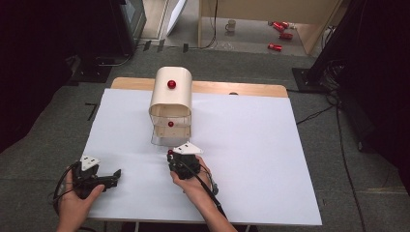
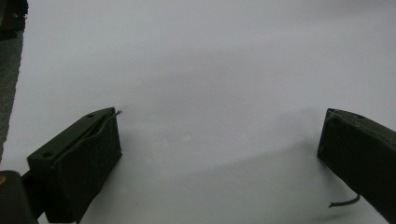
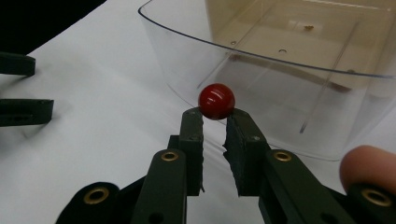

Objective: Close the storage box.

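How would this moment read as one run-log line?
right gripper: shut on red knob | clear drawer: pulled out | left gripper: open, over white table

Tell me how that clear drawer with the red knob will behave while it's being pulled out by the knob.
The drawer looks like thin clear plastic and empty, so probably light and a bit flexible. The red knob is a small glossy ball, so the right claw, pinching it only at the tips, may slip off. The tall cream cabinet might slide or tip forward if nothing steadies it.
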The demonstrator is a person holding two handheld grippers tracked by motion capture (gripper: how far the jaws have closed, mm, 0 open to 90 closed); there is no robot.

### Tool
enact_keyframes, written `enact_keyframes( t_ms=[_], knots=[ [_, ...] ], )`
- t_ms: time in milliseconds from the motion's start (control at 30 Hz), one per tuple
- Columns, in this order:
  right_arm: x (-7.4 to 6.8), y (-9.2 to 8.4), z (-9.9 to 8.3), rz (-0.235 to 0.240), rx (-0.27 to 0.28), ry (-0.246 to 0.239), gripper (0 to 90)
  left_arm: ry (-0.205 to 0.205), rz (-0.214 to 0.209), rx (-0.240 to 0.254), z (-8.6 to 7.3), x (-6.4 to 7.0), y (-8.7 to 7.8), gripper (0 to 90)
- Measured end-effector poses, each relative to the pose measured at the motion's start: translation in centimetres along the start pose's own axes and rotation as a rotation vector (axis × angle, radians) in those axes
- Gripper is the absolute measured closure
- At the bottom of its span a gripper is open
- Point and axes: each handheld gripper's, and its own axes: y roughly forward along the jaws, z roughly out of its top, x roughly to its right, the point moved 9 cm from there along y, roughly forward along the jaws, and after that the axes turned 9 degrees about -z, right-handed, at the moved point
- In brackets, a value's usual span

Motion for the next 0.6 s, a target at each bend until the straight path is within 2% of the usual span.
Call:
enact_keyframes(
  t_ms=[600],
  knots=[
    [1.3,2.0,1.4,-0.022,-0.01,0.006,77.6,-0.001,0.0,0.0,0.0,0.0,0.0,0.0]
  ],
)
